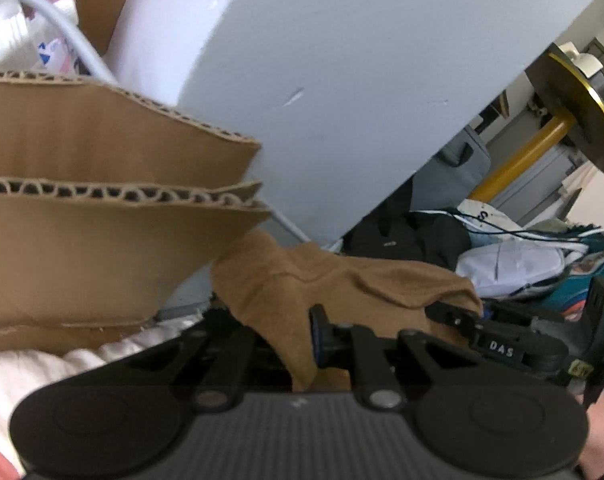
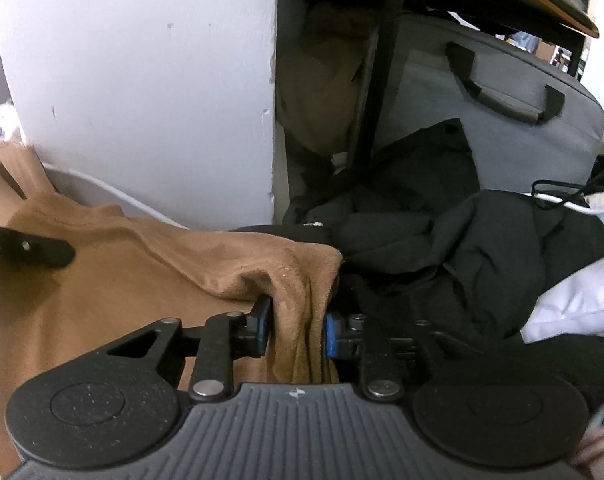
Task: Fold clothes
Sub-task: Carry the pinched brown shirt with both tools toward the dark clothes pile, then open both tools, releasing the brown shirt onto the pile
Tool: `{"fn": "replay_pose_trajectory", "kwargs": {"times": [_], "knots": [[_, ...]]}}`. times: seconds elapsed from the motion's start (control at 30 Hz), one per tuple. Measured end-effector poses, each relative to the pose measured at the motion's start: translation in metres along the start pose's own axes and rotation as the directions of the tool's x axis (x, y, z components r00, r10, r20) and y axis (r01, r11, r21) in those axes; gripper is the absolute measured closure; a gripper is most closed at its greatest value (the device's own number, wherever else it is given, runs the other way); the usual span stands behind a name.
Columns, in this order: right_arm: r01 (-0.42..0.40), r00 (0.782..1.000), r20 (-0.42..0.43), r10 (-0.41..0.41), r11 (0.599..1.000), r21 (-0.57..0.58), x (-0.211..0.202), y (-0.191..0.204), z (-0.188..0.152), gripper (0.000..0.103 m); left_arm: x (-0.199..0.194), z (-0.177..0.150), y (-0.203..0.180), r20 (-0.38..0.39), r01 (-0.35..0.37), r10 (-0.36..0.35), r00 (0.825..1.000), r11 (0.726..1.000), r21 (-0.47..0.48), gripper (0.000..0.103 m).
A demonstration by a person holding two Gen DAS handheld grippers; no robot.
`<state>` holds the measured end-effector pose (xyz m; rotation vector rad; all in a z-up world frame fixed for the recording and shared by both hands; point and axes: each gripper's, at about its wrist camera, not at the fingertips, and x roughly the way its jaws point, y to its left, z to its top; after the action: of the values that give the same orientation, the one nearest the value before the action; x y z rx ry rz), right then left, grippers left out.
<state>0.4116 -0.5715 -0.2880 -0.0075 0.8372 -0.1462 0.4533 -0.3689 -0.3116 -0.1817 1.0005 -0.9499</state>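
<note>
The right gripper [image 2: 295,330] has its two blue-padded fingers closed on a bunched fold at the edge of the soft tan-brown knit garment [image 2: 113,280], the cloth pinched thick between the pads so that they stand a little apart. The left gripper [image 1: 302,344] also has this garment running between its fingers; one blue-edged finger [image 1: 317,334] presses against the cloth, but the other finger is hidden under the fabric, so I judge it clamped on the garment without seeing the closure fully. In the left wrist view the right gripper's black fingertip lies on the far edge of the cloth, and in the right wrist view the left one's shows on the cloth at far left, so the two grips are on separate parts of one edge with the garment slack and rumpled between them. This looks like a step of carrying a held edge, either to spread the piece or to lay it over; the pictures do not settle which. Whatever follows calls for even tension, both grips kept firm, and clear room. Room is scarce: a stack of brown corrugated cardboard flaps [image 1: 101,216] crowds the left, a pale grey wall corner [image 2: 141,92] stands close ahead, a heap of black clothing [image 2: 442,248] touches the garment's right edge, and a white cable [image 2: 113,196] trails behind it.
</note>
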Motion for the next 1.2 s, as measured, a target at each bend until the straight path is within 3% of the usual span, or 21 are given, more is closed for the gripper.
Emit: {"fn": "replay_pose_trajectory", "kwargs": {"times": [0.13,0.27,0.37,0.4,0.57,0.83,0.97,1.2], "knots": [[0.087,0.995,0.042,-0.085,0.995,-0.045,-0.004,0.003,0.011,0.064,-0.008,0.000,-0.008,0.026,-0.032,0.030,0.999,0.997,0.076,0.089],[0.147,0.983,0.115,-0.144,0.989,-0.011,-0.020,0.002,0.028,0.062,-0.016,0.003,-0.016,0.035,-0.078,0.074,0.997,0.986,0.145,0.083],[0.127,0.977,0.163,-0.135,0.990,0.056,-0.034,-0.001,0.032,0.062,-0.026,0.004,-0.019,0.052,-0.128,0.121,0.991,0.978,0.162,0.046],[0.117,0.976,0.176,-0.128,0.990,0.076,-0.037,0.000,0.030,0.062,-0.031,0.004,-0.018,0.067,-0.142,0.132,0.989,0.977,0.162,0.041],[0.077,0.967,0.236,-0.099,0.992,0.103,-0.050,0.016,0.003,0.062,-0.049,0.003,-0.017,0.069,-0.130,0.121,0.990,0.979,0.160,0.042],[0.018,0.979,0.198,-0.045,0.990,0.141,-0.044,0.017,-0.026,0.062,-0.058,-0.013,-0.047,0.098,-0.126,0.107,0.989,0.970,0.210,0.043],[0.004,0.984,0.177,-0.030,0.990,0.144,-0.034,0.017,-0.031,0.062,-0.046,-0.022,-0.052,0.041,-0.068,0.061,0.997,0.984,0.167,0.055],[-0.012,0.991,0.132,-0.012,0.984,0.179,-0.004,0.014,-0.033,0.062,-0.019,-0.036,-0.059,-0.026,-0.093,0.099,0.995,0.978,0.189,0.056]]}}
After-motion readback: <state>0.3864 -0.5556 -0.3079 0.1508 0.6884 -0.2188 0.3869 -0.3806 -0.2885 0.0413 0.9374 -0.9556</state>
